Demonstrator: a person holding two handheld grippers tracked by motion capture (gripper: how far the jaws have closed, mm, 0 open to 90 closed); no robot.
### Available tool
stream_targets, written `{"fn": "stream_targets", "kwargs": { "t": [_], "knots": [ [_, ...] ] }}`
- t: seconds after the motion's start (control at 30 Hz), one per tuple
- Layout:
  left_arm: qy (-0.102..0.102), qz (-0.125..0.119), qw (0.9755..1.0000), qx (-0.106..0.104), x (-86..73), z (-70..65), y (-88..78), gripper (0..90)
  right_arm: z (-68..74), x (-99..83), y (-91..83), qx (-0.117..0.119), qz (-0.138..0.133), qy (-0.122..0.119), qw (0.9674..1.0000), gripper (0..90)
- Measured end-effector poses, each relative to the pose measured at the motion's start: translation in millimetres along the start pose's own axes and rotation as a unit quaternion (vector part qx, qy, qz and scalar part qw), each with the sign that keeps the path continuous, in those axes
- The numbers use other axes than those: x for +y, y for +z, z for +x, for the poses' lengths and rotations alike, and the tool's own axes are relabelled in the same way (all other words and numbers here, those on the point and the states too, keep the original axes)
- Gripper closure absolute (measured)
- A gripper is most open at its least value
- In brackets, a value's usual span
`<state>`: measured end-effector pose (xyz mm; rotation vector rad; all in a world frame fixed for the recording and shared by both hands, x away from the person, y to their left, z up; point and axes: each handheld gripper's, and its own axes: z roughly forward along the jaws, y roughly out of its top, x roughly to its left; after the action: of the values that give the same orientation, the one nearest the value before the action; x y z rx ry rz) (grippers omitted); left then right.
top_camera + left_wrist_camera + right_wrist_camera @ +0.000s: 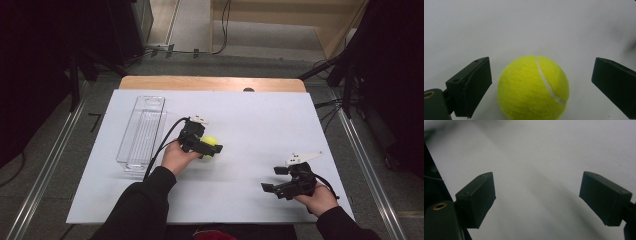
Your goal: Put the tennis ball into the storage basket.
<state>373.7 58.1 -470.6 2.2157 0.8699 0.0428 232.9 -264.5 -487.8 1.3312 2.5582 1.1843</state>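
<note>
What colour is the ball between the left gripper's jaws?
Bright yellow-green, with a pale curved seam: the tennis ball, best seen in the left gripper view.

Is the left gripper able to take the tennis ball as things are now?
Probably yes. The left gripper stands open with the tennis ball between its jaws, gaps on both sides, nothing in the way.

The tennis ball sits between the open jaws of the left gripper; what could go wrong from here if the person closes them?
1. The tennis ball lies loose on the white table between the left gripper jaws, with gaps on both sides. If one jaw arrives first, the ball may roll away.
2. The clear plastic bin stands close beside the left hand; a sideways swing might bump it.
</note>
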Motion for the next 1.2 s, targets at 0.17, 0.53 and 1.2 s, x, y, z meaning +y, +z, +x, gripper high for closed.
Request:
{"fn": "stream_targets", "kwargs": {
  "t": [0.17,0.53,1.2],
  "knots": [
    [-0.005,0.004,1.0,-0.001,-3.8,2.0,3.9,3.5,0.0,0.0,0.0,0.0,0.0,0.0,1.0,11.4],
    [0.001,0.015,0.9999,0.007,-10.6,2.8,11.8,3.5,-0.3,-0.6,-0.6,0.001,0.001,-0.001,1.0,11.4],
    [0.017,0.034,0.9983,0.045,-21.8,5.1,20.9,7.4,0.4,-1.3,-1.3,0.001,0.005,-0.005,1.0,11.5]
  ]
}}
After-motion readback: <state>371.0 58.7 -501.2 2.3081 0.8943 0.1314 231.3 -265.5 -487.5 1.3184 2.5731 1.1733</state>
